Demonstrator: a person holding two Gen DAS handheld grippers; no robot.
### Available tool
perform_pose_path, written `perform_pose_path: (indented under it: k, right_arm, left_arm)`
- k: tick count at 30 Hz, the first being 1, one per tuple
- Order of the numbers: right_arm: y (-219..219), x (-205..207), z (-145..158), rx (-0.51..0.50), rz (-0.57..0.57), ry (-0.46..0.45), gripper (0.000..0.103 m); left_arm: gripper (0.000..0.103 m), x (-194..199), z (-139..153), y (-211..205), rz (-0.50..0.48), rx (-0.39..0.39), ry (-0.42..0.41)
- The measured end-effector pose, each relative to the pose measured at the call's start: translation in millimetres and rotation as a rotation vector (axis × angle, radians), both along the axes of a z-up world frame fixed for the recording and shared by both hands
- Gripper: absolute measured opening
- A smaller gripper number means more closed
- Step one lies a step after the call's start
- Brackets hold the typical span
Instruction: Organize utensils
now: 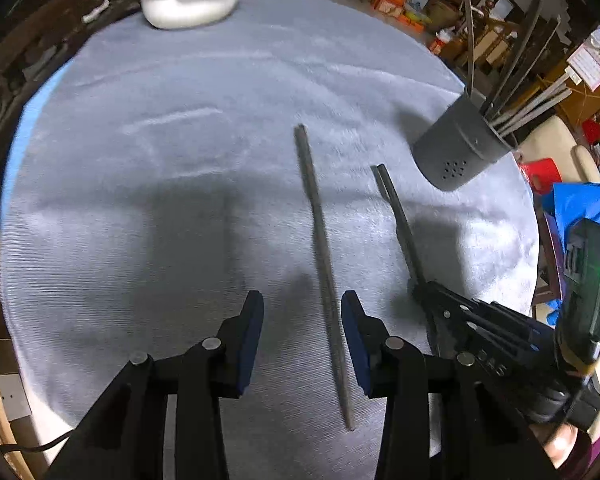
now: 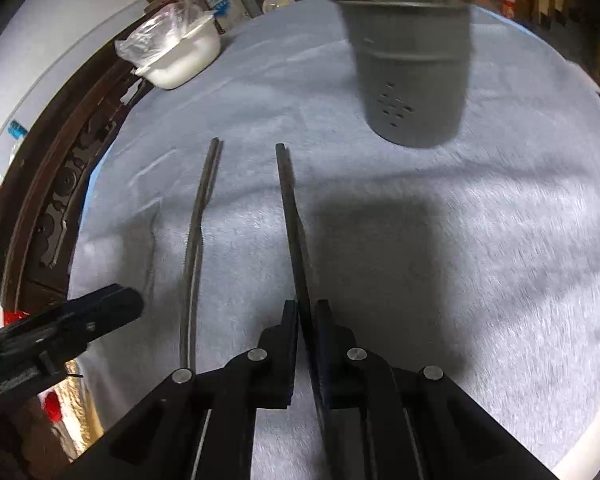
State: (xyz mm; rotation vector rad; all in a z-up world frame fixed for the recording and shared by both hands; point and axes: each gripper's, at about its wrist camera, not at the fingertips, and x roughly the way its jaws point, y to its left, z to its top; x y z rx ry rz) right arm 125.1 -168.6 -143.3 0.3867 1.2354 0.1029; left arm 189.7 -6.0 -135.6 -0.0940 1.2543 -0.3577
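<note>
A round bench (image 1: pixel 180 120) covered in a pale grey-blue textured cloth carries two pairs of long dark chopsticks lying roughly parallel, their far ends pointing toward a dark grey cylindrical utensil holder (image 2: pixel 412 72) with small drain holes near its base. The holder stands upright near the far right part of the bench and already holds several long utensils, whose handles (image 1: pixel 512 76) fan out above its rim in the left wrist view. The left gripper (image 1: pixel 302 312) hangs over the left pair of chopsticks (image 1: pixel 320 248), its blue-padded fingers (image 1: pixel 252 340) partly open on either side of the sticks; the pair runs close beside the right-hand pad, but no pad clearly presses on it, and the sticks lie flat on the cloth. The right gripper (image 2: pixel 306 312) has its black fingers (image 2: pixel 288 344) drawn narrow and clamped on the near end of the right pair of chopsticks (image 2: pixel 290 216), which runs straight out from between them toward the holder. In the right wrist view the left gripper shows as a dark blurred shape at the lower left, just beside the left pair. A white oval plastic basin (image 1: pixel 188 0) with a crumpled clear plastic bag (image 2: pixel 160 36) in it sits at the far left edge of the bench, well apart from the chopsticks. Behind the bench the room is cluttered and out of focus.
</note>
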Motion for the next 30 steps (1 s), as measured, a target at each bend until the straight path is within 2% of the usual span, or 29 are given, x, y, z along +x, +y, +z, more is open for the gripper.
perform_pose_path:
  k: [4, 9, 10, 11, 13, 17, 30]
  right_arm:
    - [-7.1, -5.7, 0.0, 0.025, -0.019, 0.007, 0.011]
    - [-9.8, -6.9, -0.7, 0.044, -0.040, 0.012, 0.011]
    - [-9.6, -7.3, -0.6, 0.043, -0.040, 0.011, 0.011]
    - [-10.1, -8.2, -0.9, 0.042, -0.042, 0.011, 0.011]
    - [-10.3, -8.9, -1.4, 0.046, -0.048, 0.012, 0.011]
    - [-12.0, -9.5, -2.1, 0.057, -0.057, 0.019, 0.011]
    - [-2.5, -18.7, -3.7, 0.123, -0.059, 0.065, 0.010]
  left_arm:
    - [0.042, 5.2, -13.5, -13.6, -0.016, 0.008, 0.043]
    - [0.042, 6.2, -19.6, -17.1, -0.027, 0.011, 0.047]
    - [0.039, 6.5, -21.3, -16.7, -0.026, 0.012, 0.048]
    - [0.030, 6.9, -23.9, -16.7, -0.028, 0.014, 0.050]
    - [0.021, 7.6, -26.3, -17.3, -0.027, 0.024, 0.036]
    - [0.009, 8.0, -27.6, -10.4, -0.024, -0.004, 0.050]
    - [0.008, -24.8, -22.2, 19.3, -0.043, -0.041, 0.105]
